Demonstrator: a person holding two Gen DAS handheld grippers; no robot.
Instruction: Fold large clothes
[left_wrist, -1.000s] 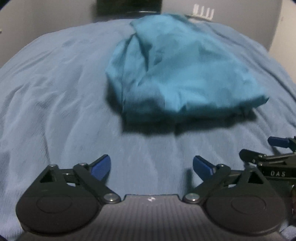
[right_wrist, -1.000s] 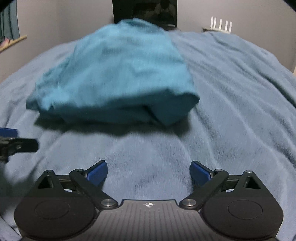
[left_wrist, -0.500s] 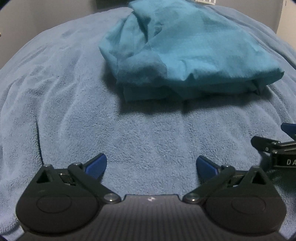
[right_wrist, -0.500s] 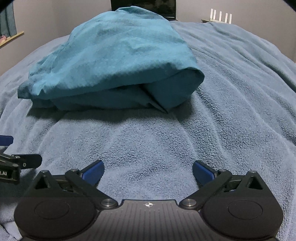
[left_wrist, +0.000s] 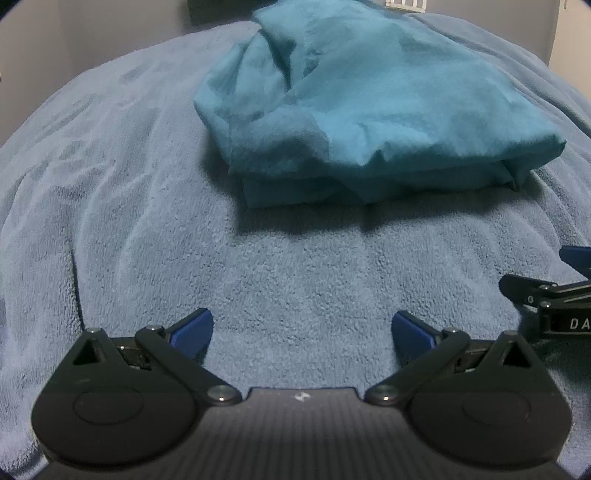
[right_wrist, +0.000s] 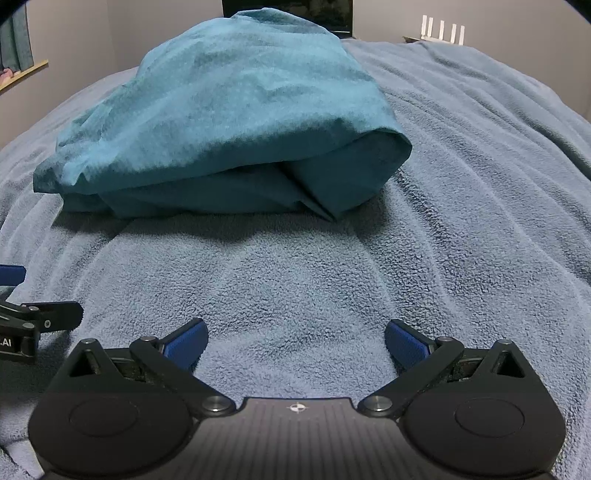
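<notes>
Lying in a loose folded bundle, the teal garment (left_wrist: 369, 110) sits toward the far middle of the bed, on the grey-blue fleece blanket (left_wrist: 288, 280). Its near edge shows stacked layers — top layer draped over darker folds underneath, one corner sticking out to the right in the left wrist view. From the right wrist view, the garment (right_wrist: 229, 110) has a rolled, rounded right edge and a thin flat corner at the left. Left hand-held gripper (left_wrist: 302, 328) — jaws spread wide, nothing between them, low over bare blanket, apart from the garment's near edge. Right hand-held gripper (right_wrist: 295, 338) — same: spread wide, holding nothing, short of the bundle. Both grippers sit side by side, each at the other's frame edge. Open blanket runs left, right and in front of the bundle.
</notes>
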